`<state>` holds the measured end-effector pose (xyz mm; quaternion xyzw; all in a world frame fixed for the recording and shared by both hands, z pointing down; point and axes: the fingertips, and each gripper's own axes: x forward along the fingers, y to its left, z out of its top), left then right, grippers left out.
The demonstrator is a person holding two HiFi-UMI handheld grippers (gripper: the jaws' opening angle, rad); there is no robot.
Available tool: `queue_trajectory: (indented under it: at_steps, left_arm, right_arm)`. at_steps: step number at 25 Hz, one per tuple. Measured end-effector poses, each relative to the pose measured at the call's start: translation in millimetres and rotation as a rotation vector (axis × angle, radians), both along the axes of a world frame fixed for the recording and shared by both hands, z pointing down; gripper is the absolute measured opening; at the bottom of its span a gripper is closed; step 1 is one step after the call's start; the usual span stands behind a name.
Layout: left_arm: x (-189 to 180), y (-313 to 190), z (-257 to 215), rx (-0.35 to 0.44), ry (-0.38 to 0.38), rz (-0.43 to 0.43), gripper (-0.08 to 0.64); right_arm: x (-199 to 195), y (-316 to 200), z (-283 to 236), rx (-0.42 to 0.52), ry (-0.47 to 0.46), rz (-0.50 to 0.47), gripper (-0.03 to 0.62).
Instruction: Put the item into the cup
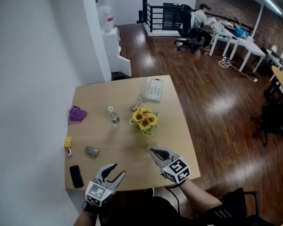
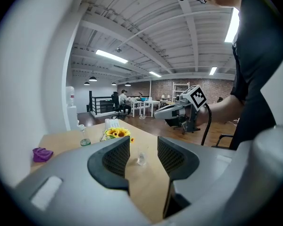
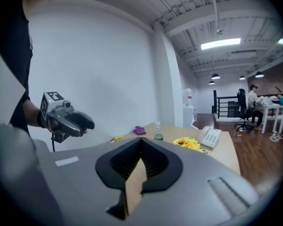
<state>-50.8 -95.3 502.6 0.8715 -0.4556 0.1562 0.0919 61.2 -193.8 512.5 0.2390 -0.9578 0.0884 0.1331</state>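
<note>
A small clear glass cup point(image 2: 141, 157) stands on the wooden table point(image 1: 174, 121), seen through the gap of my left gripper point(image 2: 143, 142), whose jaws are open and empty. In the head view the left gripper point(image 1: 115, 171) hovers over the table's near edge. My right gripper point(image 1: 155, 152) is shut with nothing in it, just in front of the sunflowers point(image 1: 144, 119). In the right gripper view its jaws point(image 3: 141, 140) meet, with nothing between them. Small loose items lie at the table's left: a yellow piece point(image 1: 68, 141), a grey piece point(image 1: 91, 151) and a black bar point(image 1: 76, 176).
A purple cloth point(image 1: 77, 113), a small bottle point(image 1: 113, 116) and a white telephone point(image 1: 153, 89) share the table. A white wall runs along the left. Dark wood floor lies to the right, with desks and a seated person far back.
</note>
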Motion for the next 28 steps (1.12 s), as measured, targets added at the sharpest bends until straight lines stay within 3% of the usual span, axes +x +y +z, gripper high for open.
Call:
queue_trajectory:
  at_steps: [9, 18, 28]
  left_arm:
    - [-5, 104, -7, 0.043, 0.002, 0.035, 0.179]
    - [-8, 225, -11, 0.035, 0.021, 0.065, 0.179]
    - [0, 272, -16, 0.064, 0.034, 0.069, 0.179]
  right_arm:
    - [-2, 110, -33, -0.001, -0.088, 0.025, 0.008]
    - [-5, 232, -54, -0.013, -0.164, 0.056, 0.008]
    - [9, 305, -86, 0.049, -0.162, 0.031, 0.008]
